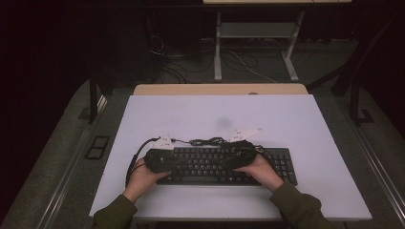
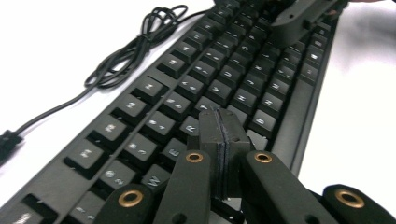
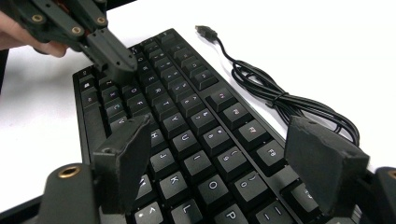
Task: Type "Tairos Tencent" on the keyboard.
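Observation:
A black keyboard (image 1: 282, 164) lies on the white table top (image 1: 215, 109), and I hold a gripper over each part of it. My left gripper (image 1: 167, 160) is over the keyboard's left part with its jaws shut and nothing between them. In the left gripper view its joined tips (image 2: 220, 127) hang just over the letter keys (image 2: 205, 74). In the right gripper view the left gripper's (image 3: 112, 58) tip sits at the keys; contact is unclear. My right gripper (image 1: 237, 156) is over the middle keys, its jaws (image 3: 224, 156) open wide above them, holding nothing.
The keyboard's black cable (image 1: 207, 141) lies bundled on the table just behind the keyboard, its plug (image 3: 205, 30) loose on the white surface. The cable coil (image 2: 126, 51) sits beside the top key row. A desk frame (image 1: 255, 38) stands on the floor beyond the table.

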